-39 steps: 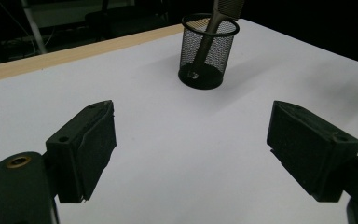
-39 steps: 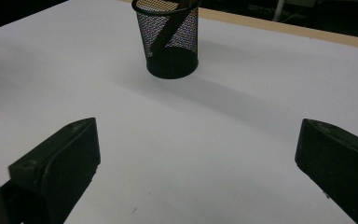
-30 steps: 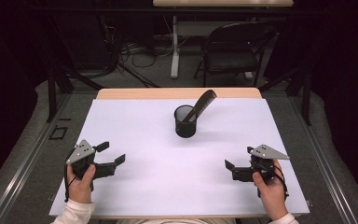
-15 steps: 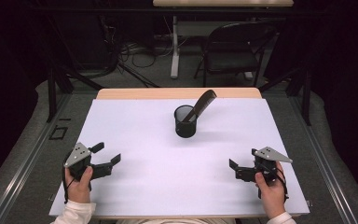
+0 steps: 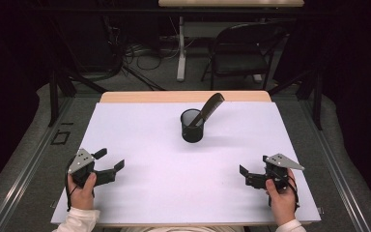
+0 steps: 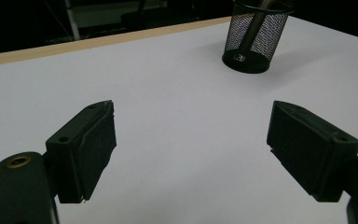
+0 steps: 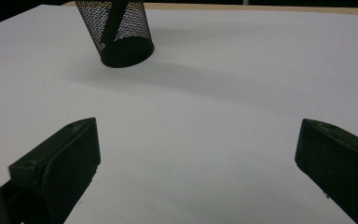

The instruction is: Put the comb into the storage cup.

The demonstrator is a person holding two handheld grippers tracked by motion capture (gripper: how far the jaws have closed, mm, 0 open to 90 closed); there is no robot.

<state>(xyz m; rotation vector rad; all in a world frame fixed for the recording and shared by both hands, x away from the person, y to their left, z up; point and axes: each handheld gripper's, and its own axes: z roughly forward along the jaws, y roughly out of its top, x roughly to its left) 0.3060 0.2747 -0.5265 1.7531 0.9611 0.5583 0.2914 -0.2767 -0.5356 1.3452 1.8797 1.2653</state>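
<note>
mesh cup [image 5: 192,126] at table [image 5: 140,125] centre, 12 o'clock of both hands, comb [image 5: 208,107] leaning inside toward 2 o'clock | left gripper [image 5: 110,162] jaws spread, empty | right gripper [image 5: 246,176] jaws spread, empty, both parked clear, likely readying a reach

Your left hand [image 5: 82,189] grips the left gripper [image 5: 110,161] low at the near left, its jaws spread wide with nothing between them, aimed forward and slightly inward. Your right hand [image 5: 280,193] holds the right gripper [image 5: 244,177] low at the near right, jaws likewise wide apart and empty, aimed inward to the left. Both forearms enter from the bottom edge in pale sleeves, and the two grippers sit well apart from each other.
</note>
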